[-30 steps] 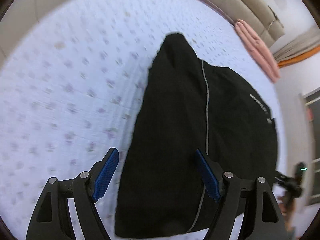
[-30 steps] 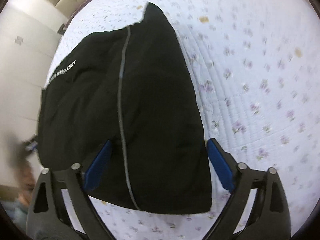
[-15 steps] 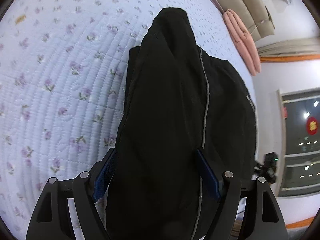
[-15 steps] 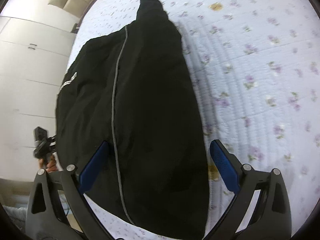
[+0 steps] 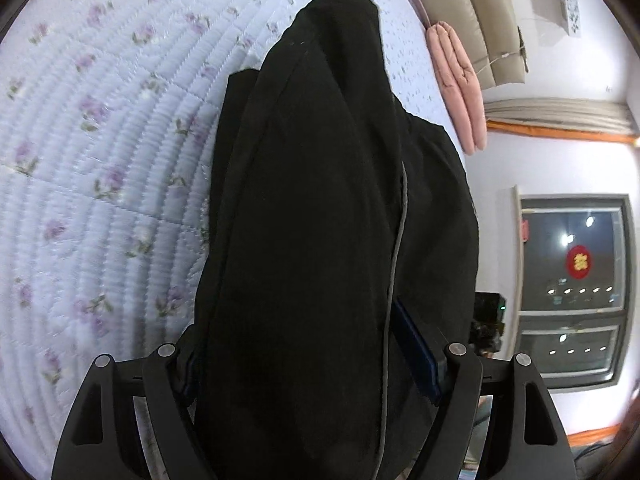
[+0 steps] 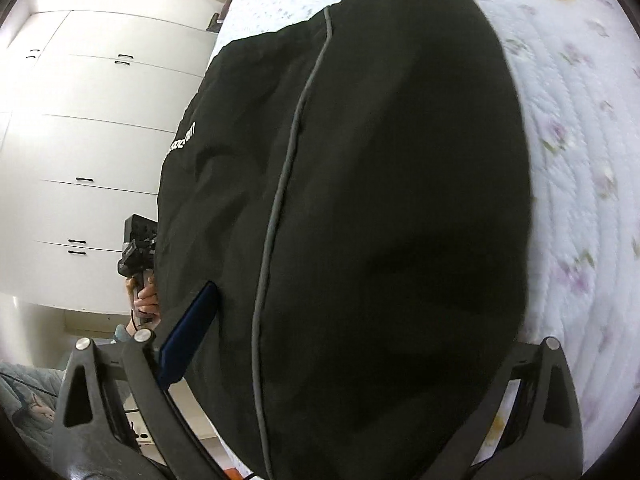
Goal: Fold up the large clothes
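A black garment [image 5: 304,200] with a thin grey piping line lies folded lengthways on the flowered quilt [image 5: 100,168]. My left gripper [image 5: 304,356] is open, its jaws standing wide on either side of the garment's near end. The cloth hides the left pad, and the right blue pad [image 5: 416,354] shows beside the piping. In the right wrist view the same garment [image 6: 380,200] fills the frame. My right gripper [image 6: 360,312] is open astride it: the left blue pad [image 6: 188,340] lies along the cloth, and the right pad is hidden under it.
A pink folded pillow [image 5: 456,88] leans on the beige headboard [image 5: 460,12] at the far end. A dark window [image 5: 572,280] is to the right. White wardrobe doors [image 6: 100,140] stand beyond the bed edge, where a hand [image 6: 144,300] holds the other gripper's handle.
Both grippers have sunk and moved forward onto the garment's near end. The cloth now lies between the jaws and covers a pad of each. The jaw width looks the same.
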{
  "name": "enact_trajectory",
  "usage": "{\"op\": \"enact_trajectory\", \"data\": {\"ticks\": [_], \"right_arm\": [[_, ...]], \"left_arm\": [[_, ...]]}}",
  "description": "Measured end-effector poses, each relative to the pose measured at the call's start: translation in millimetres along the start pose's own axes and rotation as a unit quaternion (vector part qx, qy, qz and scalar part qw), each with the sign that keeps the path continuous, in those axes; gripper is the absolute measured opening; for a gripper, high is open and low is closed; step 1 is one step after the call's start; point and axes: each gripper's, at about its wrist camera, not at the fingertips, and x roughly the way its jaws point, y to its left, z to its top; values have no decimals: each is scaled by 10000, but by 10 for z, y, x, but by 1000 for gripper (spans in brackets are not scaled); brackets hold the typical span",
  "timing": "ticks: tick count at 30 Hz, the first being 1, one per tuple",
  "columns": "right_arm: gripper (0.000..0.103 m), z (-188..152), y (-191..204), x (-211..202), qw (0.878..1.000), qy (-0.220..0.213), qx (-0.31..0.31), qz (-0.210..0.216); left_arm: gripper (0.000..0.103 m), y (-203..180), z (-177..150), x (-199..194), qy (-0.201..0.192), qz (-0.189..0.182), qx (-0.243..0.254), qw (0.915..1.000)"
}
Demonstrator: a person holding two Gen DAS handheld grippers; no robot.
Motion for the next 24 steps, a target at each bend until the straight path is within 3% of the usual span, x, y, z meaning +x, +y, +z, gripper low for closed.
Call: {"op": "enact_trajectory", "data": {"ticks": [3,6,8,11,16,22,24], "right_arm": [[90,-26,2,-76,10000,-69,14,-2],[70,-81,21,-159,9998,-192,-2,-30],[54,-152,119,-255,9993,-251,-215,-198],[42,-230,405,-396,9956,-374,-712,-480],[36,-437,830,-601,9874,-591,-1258,-759],[35,-887,1353,-935,9771,-932,-1727,-825],[35,-936,1406,-998,9742,-1050,-1832,-800]], "left_arm": [[79,-6,1,78,-50,-6,-113,9999],[61,-213,-29,105,-245,484,97,9985],[42,-460,-149,49,-432,833,529,9942],[30,-715,-275,-93,-705,911,868,9895],[26,-1066,-570,-398,-1141,495,1250,9843],[26,-1432,-1061,-966,-1492,275,1771,9724],[26,-1492,-1085,-1046,-1567,225,1896,9690]]}}
